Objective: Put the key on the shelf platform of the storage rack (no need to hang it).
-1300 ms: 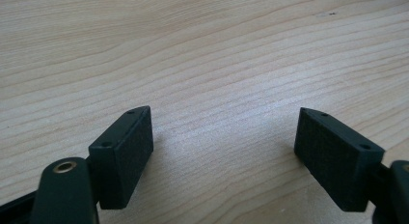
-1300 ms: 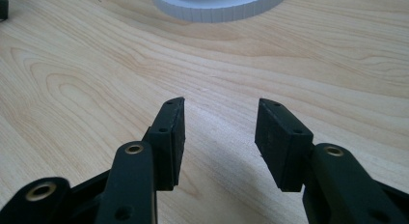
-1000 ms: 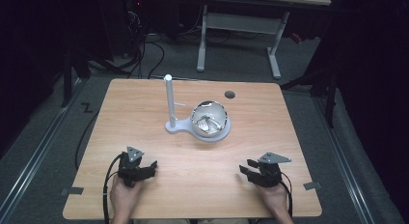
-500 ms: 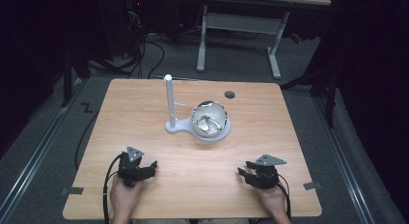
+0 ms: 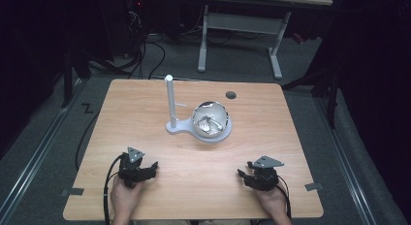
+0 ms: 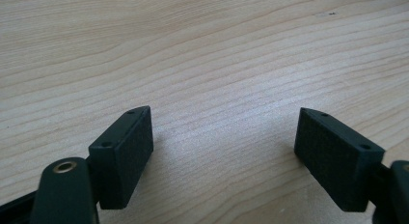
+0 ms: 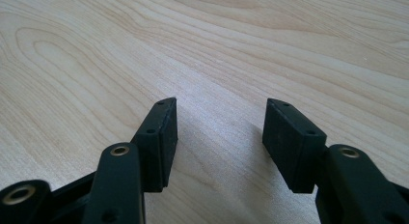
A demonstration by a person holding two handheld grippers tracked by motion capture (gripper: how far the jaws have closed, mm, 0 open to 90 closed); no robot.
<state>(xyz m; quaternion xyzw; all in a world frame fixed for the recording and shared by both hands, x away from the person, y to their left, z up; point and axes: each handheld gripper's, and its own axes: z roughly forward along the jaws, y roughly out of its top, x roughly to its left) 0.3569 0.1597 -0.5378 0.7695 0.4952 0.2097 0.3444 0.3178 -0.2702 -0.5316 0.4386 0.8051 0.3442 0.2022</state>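
Both hand-held grippers rest on the desk [image 5: 145, 108], nothing held.
Left hand-held gripper [image 5: 154, 166] and right hand-held gripper [image 5: 241, 173], jaws just widened, stand open, well short of the bowl [image 5: 211, 120].

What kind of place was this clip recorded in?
Probably a lab or workshop set up for recording, not a home. A lone wooden table stands on grey carpet, cables trail over the floor behind it, and a white-legged desk stands further back in a darkened room.
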